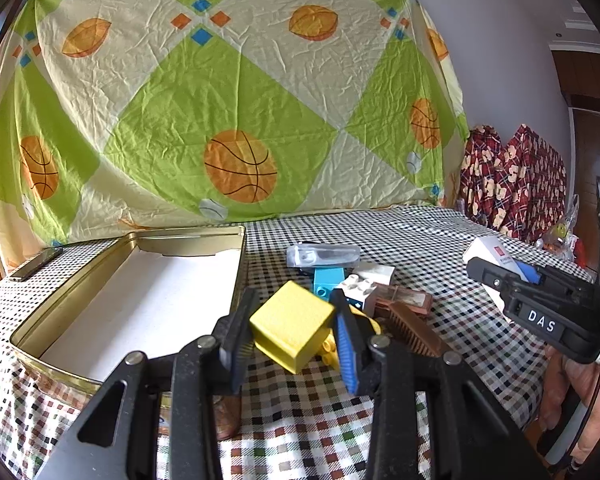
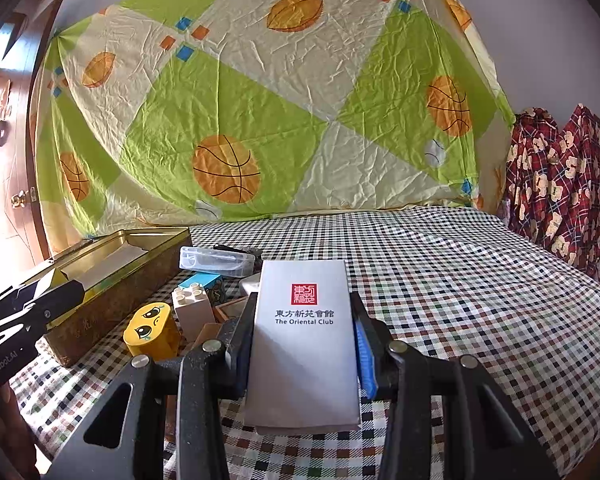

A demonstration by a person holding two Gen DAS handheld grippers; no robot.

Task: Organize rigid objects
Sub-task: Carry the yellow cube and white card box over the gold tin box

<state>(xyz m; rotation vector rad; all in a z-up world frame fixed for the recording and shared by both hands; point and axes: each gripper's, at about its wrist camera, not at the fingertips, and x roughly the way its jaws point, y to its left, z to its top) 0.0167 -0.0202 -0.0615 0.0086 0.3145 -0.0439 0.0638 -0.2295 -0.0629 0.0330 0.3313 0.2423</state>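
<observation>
My left gripper point(image 1: 294, 330) is shut on a yellow cube point(image 1: 290, 326), lifted a little above the checked cloth, just right of the open gold tin point(image 1: 140, 240). My right gripper point(image 2: 304, 340) is shut on a grey-white box point(image 2: 304, 340) printed "The Oriental Club", held above the cloth. That box and gripper also show at the right of the left wrist view, the box point(image 1: 488, 250) poking out past the black gripper body point(image 1: 540, 308). The tin point(image 2: 112, 276) lies left of the right gripper, with the left gripper's fingers point(image 2: 56, 292) beside its near wall.
A pile lies between the grippers: clear plastic case point(image 1: 324, 254), blue brick point(image 1: 328, 278), white bricks point(image 1: 360, 290), brown comb point(image 1: 414, 328), yellow face toy point(image 2: 152, 328). A dark phone point(image 1: 36, 264) lies left of the tin. Red patterned fabric point(image 1: 516, 184) hangs at the right.
</observation>
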